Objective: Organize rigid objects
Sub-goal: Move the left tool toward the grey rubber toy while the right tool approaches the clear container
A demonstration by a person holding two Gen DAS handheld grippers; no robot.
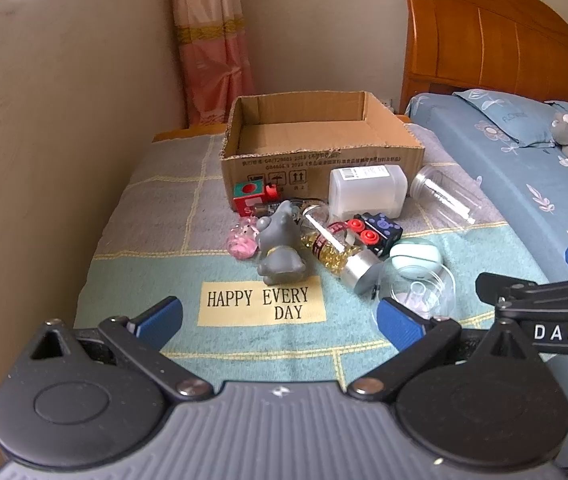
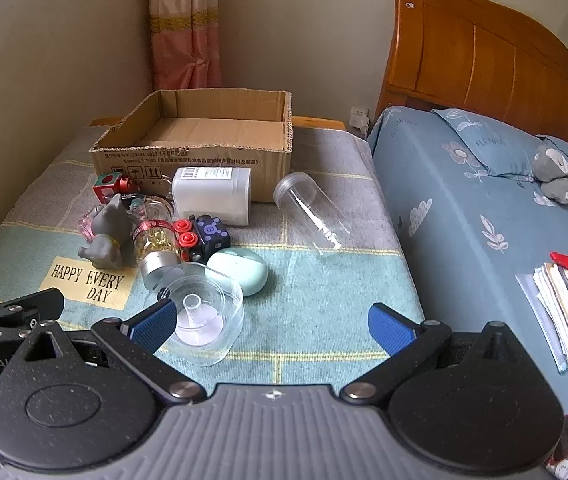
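Both my left claw [image 1: 279, 322] and right claw [image 2: 269, 322] gape empty; I'd straddle the clear dish [image 2: 203, 312] near the desk's front edge, squeezing gently.

Left gripper [image 1: 279, 320] spread wide over a checked blanket [image 1: 143, 240], low in the frame.
At centre, lay a clutter: grey toy animal [image 1: 279, 248], capsule bottle [image 1: 338, 258], white container [image 1: 368, 194], clear cup [image 1: 446, 198]. Behind, stood an open cardboard box [image 1: 316, 160]. At right edge, showed part of the right gripper [image 1: 544, 312].
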